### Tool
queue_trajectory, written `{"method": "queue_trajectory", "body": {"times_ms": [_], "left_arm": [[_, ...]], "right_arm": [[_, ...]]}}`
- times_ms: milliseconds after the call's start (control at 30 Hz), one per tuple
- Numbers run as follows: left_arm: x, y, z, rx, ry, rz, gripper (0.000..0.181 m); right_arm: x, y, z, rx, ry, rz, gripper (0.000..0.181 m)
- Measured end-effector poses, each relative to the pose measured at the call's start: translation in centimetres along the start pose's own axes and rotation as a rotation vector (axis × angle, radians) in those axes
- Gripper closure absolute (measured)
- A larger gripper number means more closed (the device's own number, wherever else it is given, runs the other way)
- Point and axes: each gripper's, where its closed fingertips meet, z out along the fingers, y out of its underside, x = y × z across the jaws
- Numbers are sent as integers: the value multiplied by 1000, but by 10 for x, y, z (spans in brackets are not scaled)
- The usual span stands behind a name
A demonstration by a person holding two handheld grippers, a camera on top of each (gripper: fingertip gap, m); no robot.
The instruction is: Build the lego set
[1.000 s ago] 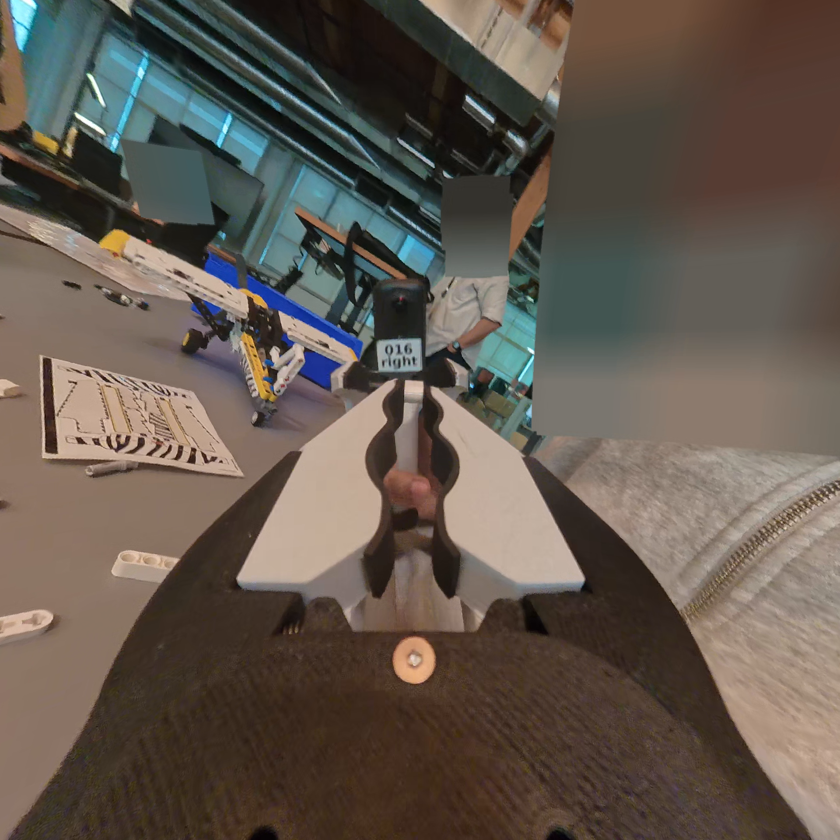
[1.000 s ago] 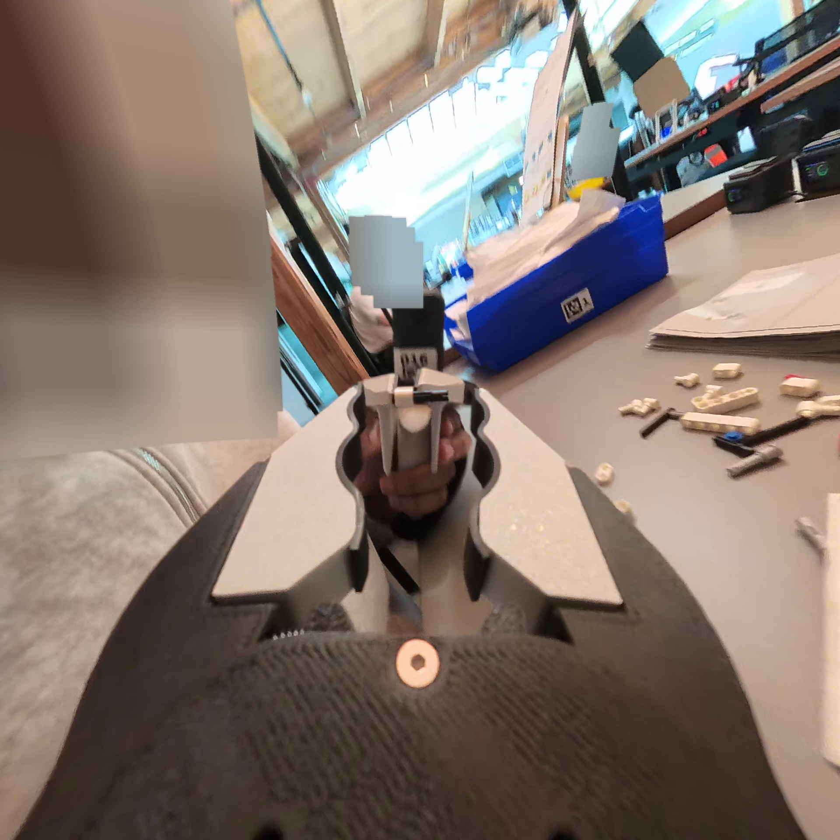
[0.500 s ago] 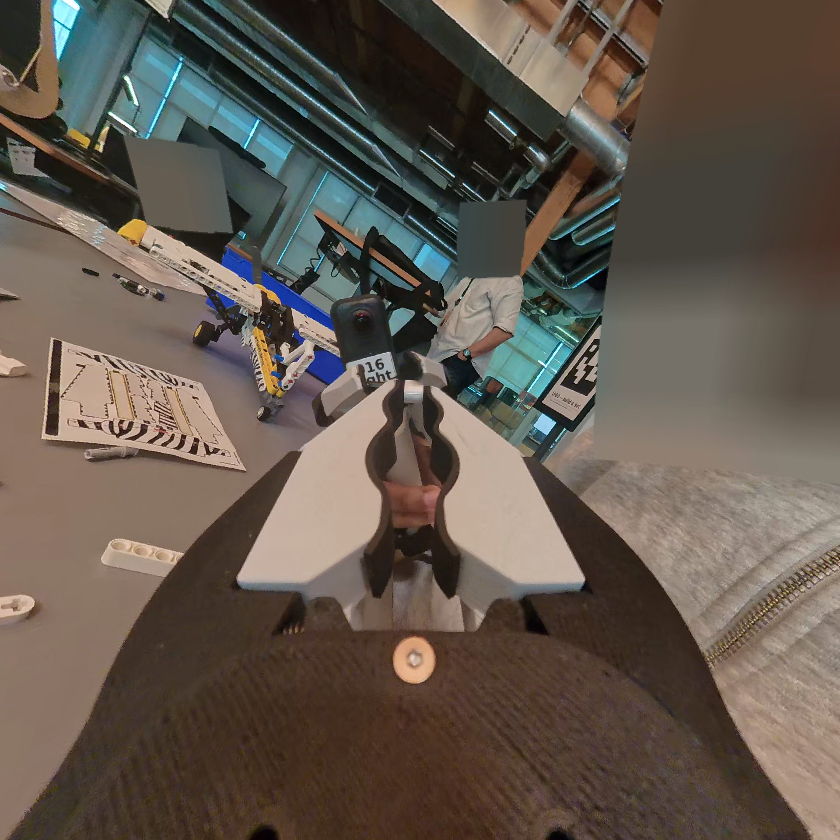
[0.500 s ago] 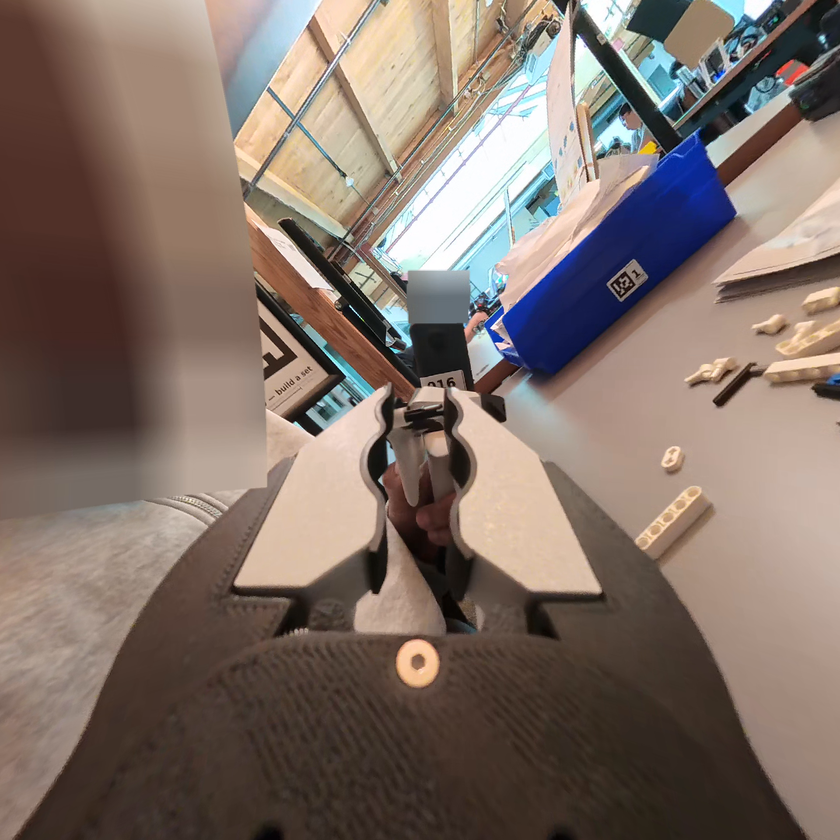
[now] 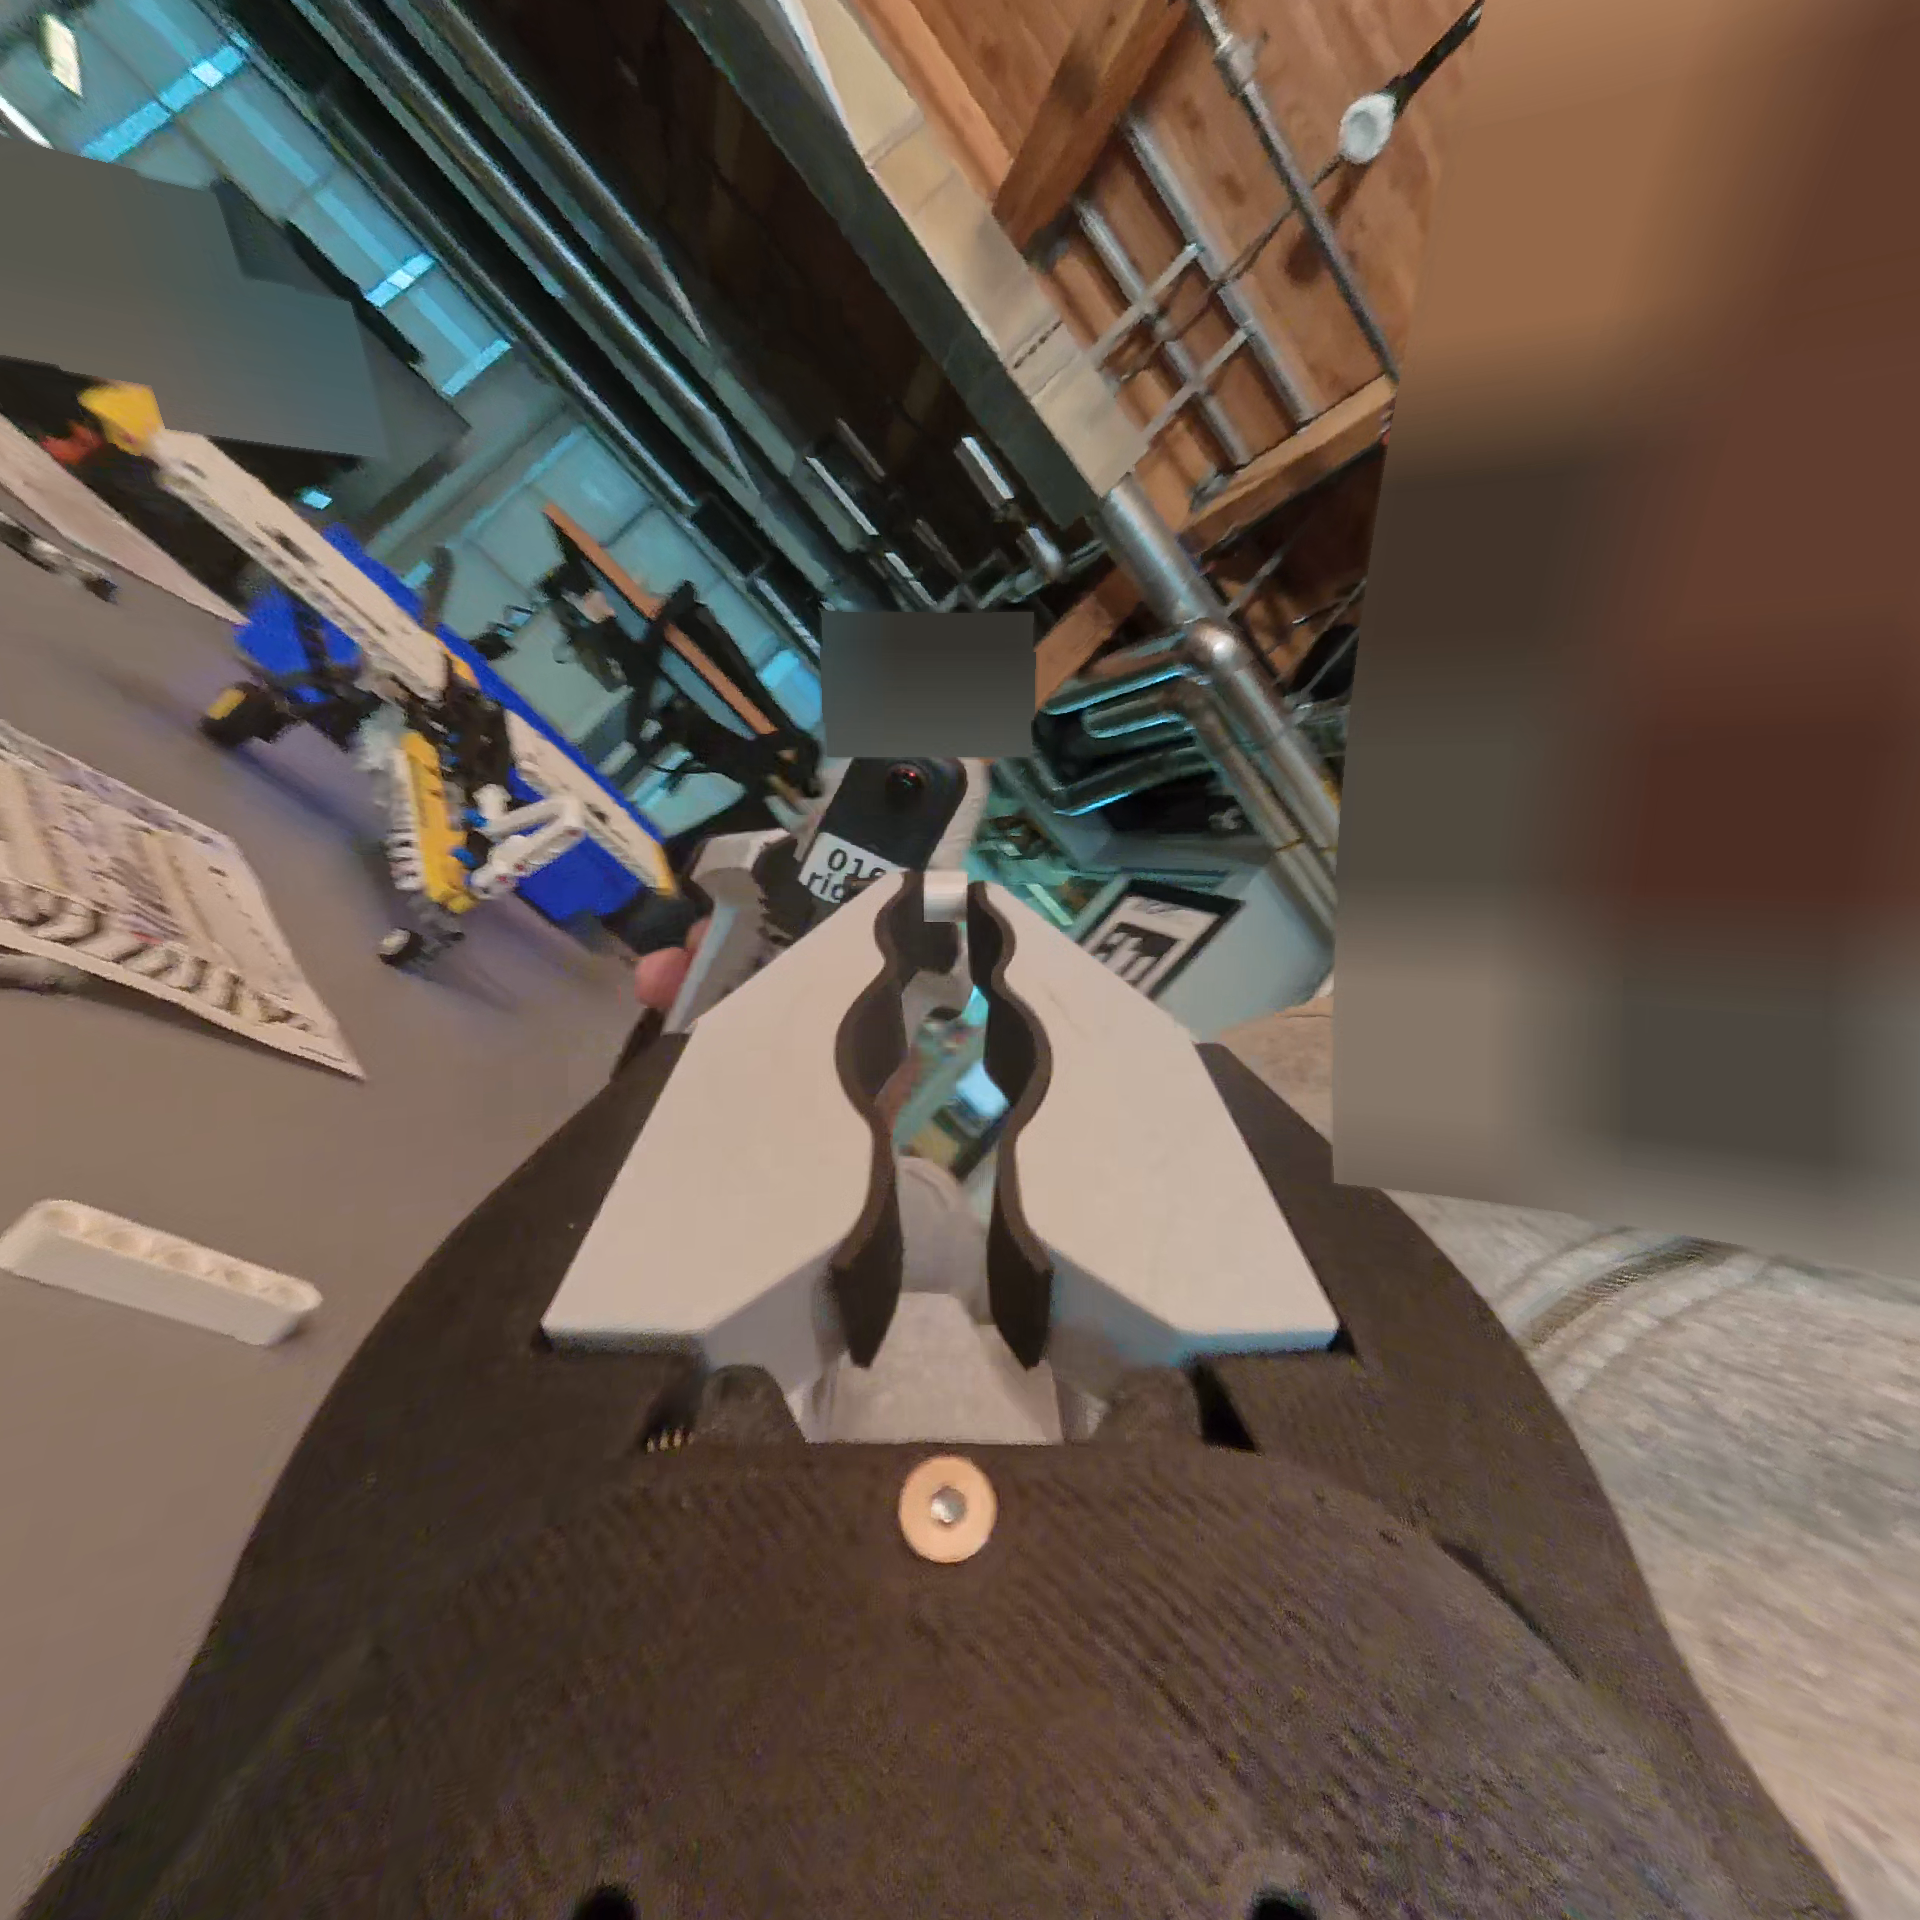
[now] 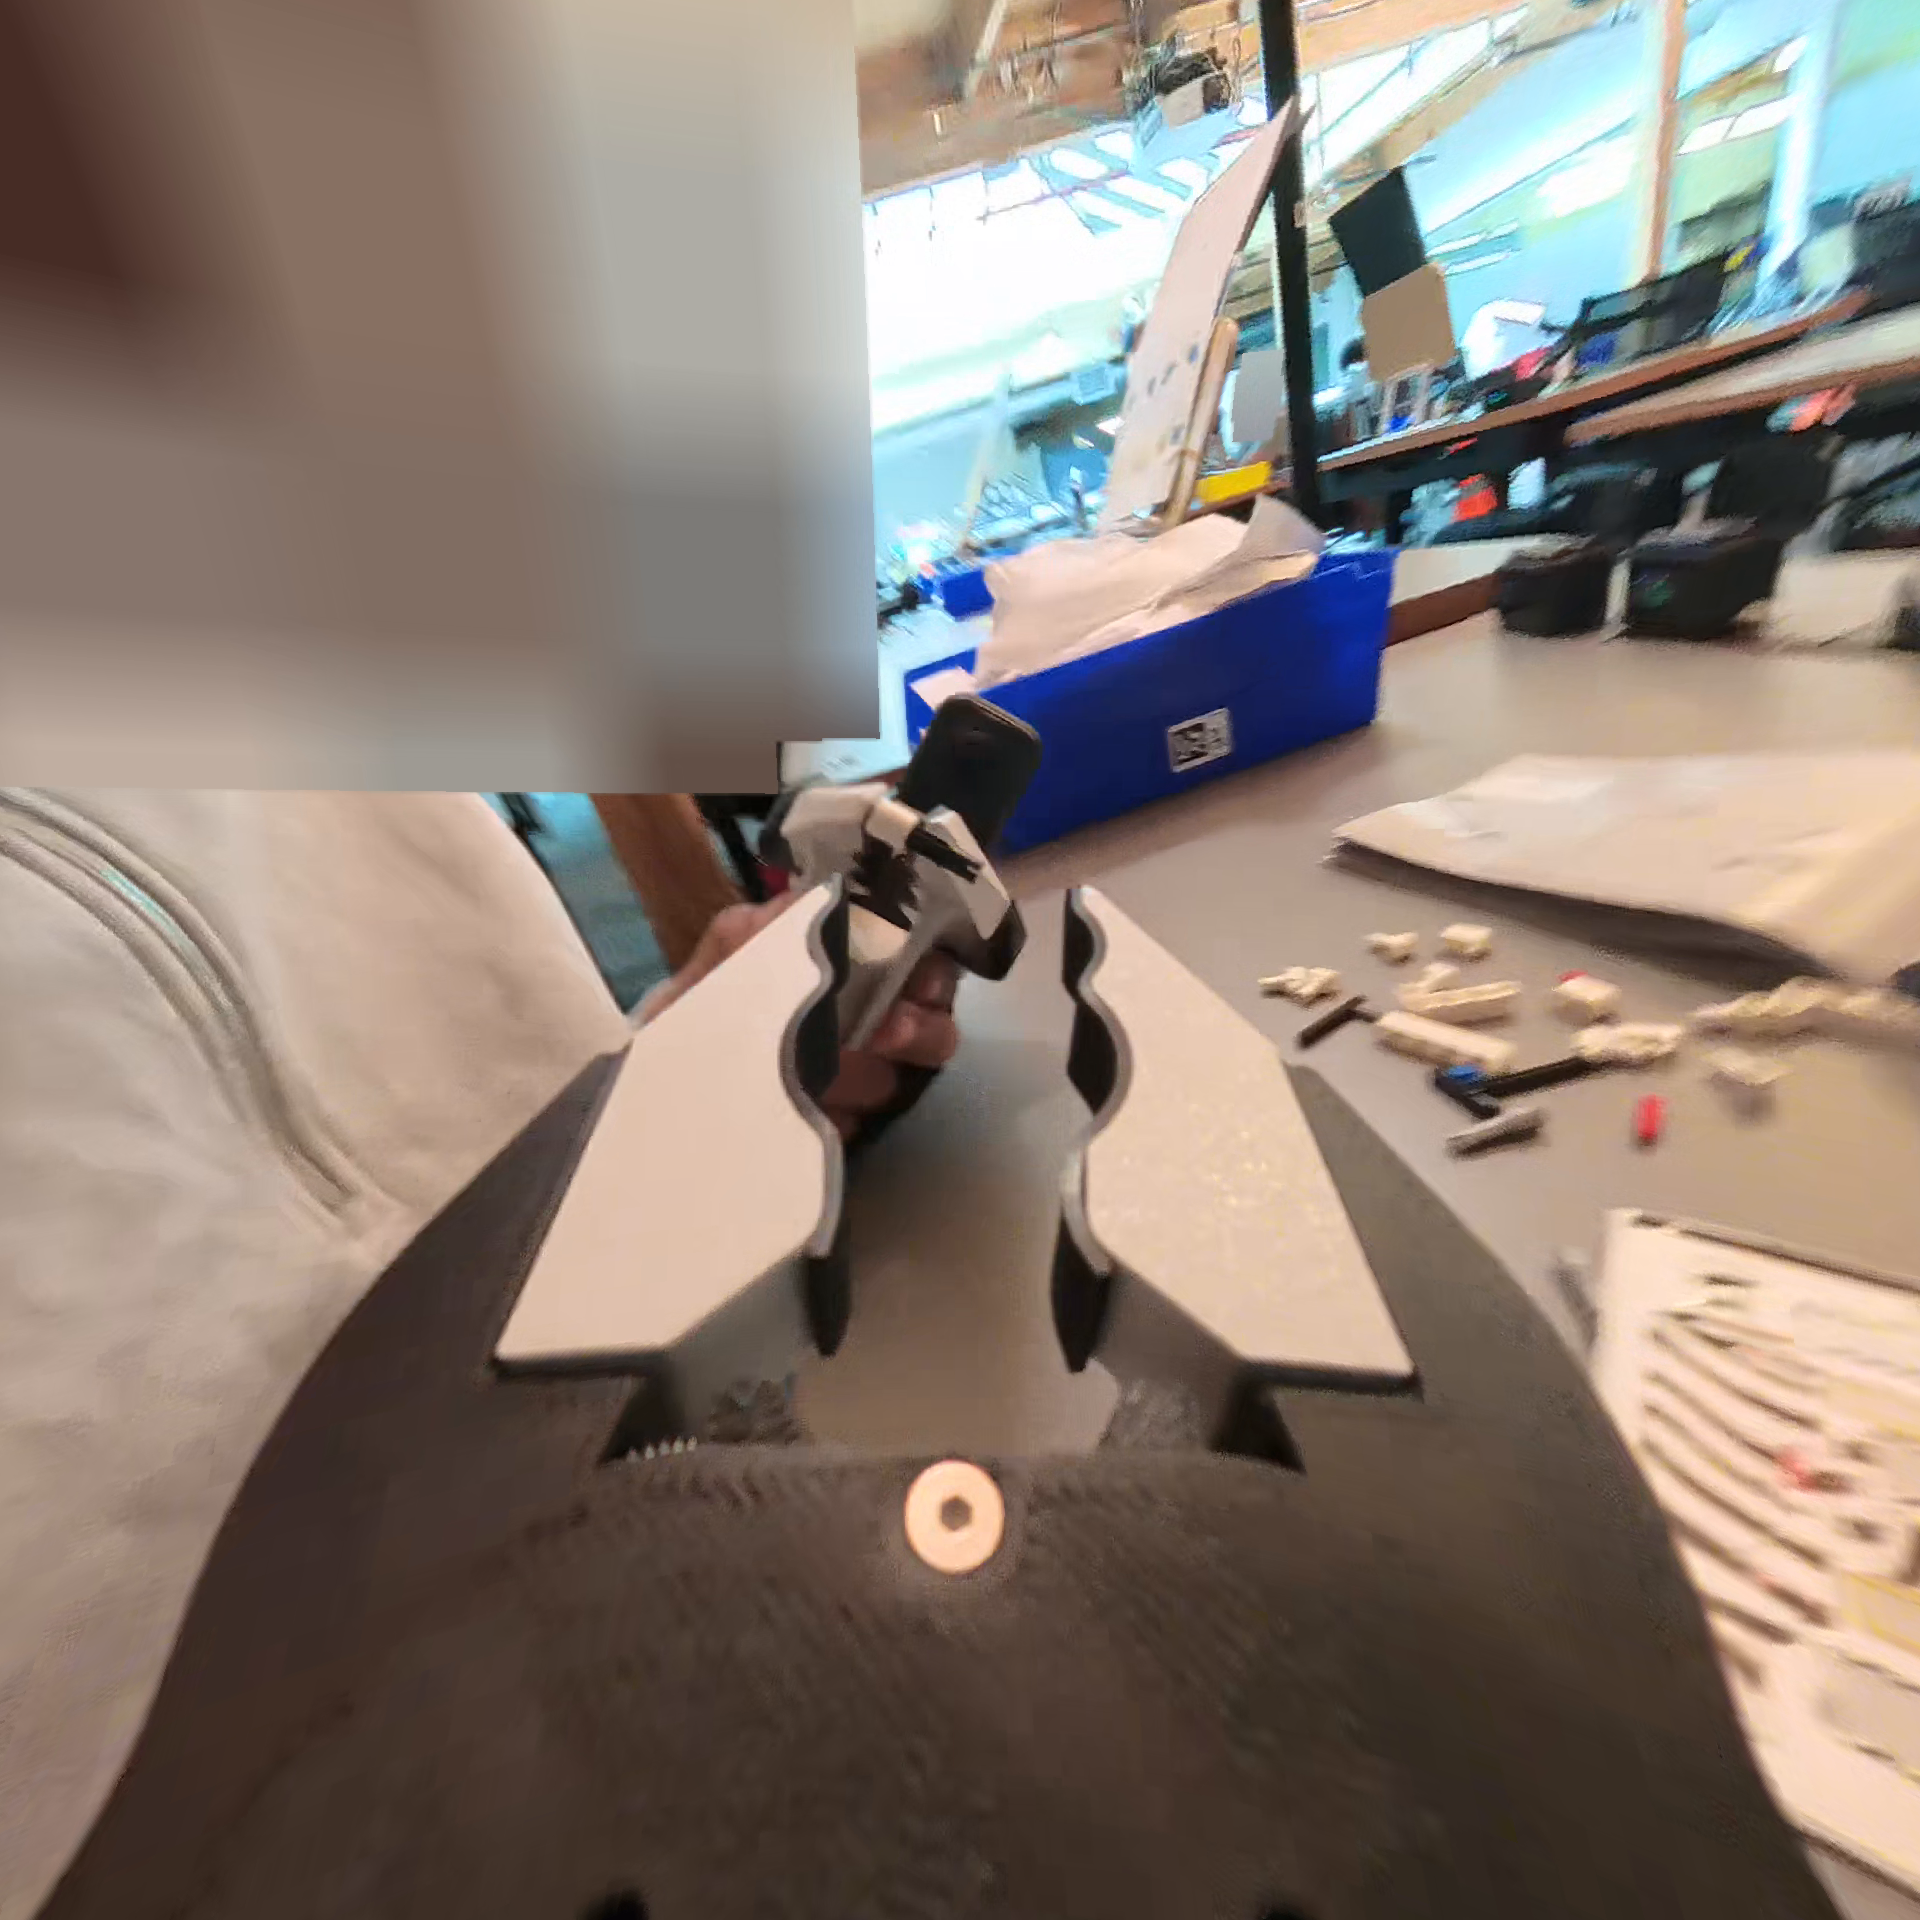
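Note:
My left gripper point(image 5: 940, 914) is shut on a small white lego piece point(image 5: 943, 894) at its fingertips. In the right wrist view that piece point(image 6: 902, 826) carries a black pin, and the left gripper stands raised just beyond my right gripper's left finger. My right gripper point(image 6: 951, 914) is open and empty above the grey table point(image 6: 1195, 935). The part-built white, yellow and black lego model point(image 5: 436, 769) stands on the table at the far left. Several loose white, black and red pieces point(image 6: 1455, 1023) lie to the right.
A blue bin point(image 6: 1195, 707) with paper stands behind. A booklet point(image 6: 1662, 852) and a printed sheet point(image 6: 1766, 1475) lie at the right. Another printed sheet point(image 5: 156, 935) and a white beam point(image 5: 156, 1268) lie at the left. A grey sleeve point(image 6: 208, 1143) is close by.
My right gripper has opened and swung right, away from the piece in the left gripper. The left gripper has stayed shut on the piece and tilted upward.

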Motion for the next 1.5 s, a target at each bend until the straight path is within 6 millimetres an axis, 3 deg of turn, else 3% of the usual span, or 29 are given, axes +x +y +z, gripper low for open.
{"method": "queue_trajectory", "body": {"times_ms": [167, 300, 433, 567, 800, 1033, 1133, 1267, 1500], "left_arm": [[6, 8, 5, -24, 120, -165, 175], [6, 12, 6, -50, 123, -196, 175], [4, 11, 6, -38, 129, -218, 173], [1, 6, 5, -6, 80, -149, 162], [-3, 9, 7, -51, -38, 52, 168], [-4, 9, 5, -56, -53, 60, 175], [-10, 1, 0, 5, -76, 6, 176], [-19, -11, -9, 91, -106, -82, 176], [-29, -12, -14, 126, -166, -155, 176]], "right_arm": [[-11, -1, 2, -6, 27, -192, 152], [-17, -4, -1, -26, 60, -334, 171], [-17, -1, -1, -76, 105, -420, 177], [-11, -2, -3, -104, 108, -282, 177], [-10, -2, -4, -64, -28, 119, 179], [-13, 4, 1, -98, -31, 116, 179], [-5, -1, 1, -81, 72, -18, 165], [1, -7, 0, -114, 270, -346, 147], [4, 12, 14, -369, 494, -922, 151]]}}
